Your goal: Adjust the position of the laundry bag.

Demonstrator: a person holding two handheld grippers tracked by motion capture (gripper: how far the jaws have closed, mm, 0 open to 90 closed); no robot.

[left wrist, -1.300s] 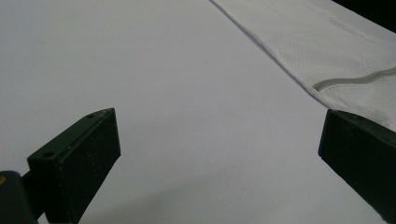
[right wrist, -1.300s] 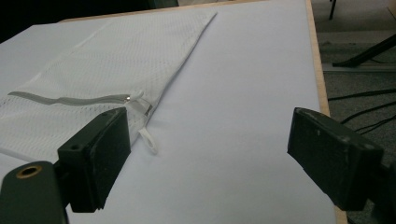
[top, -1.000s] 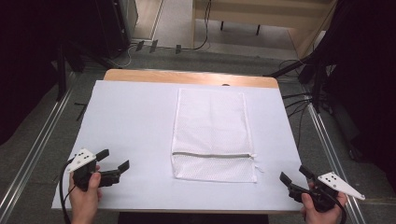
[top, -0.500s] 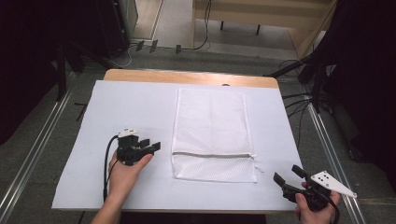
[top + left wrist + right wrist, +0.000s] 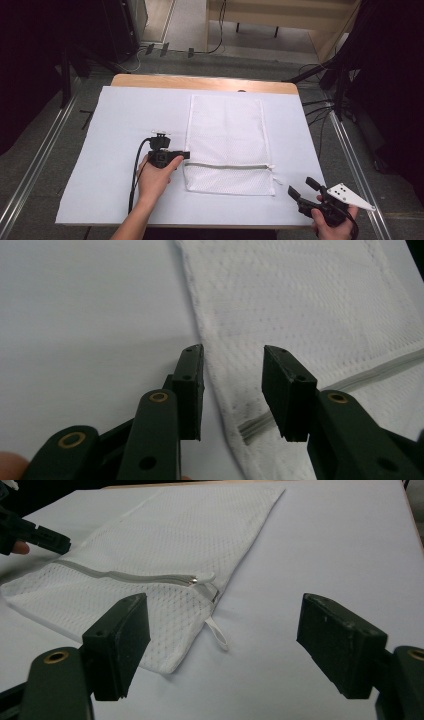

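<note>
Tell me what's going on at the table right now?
A person works a gripper in each hand over a white mesh laundry bag lying flat on the white-covered table, zipper shut. The left gripper has come up to the bag's left edge near the zipper's end; its jaws have just been closing and straddle that edge, not yet pinching. The right gripper waits open off the bag's near right corner, facing the zipper pull.
</note>
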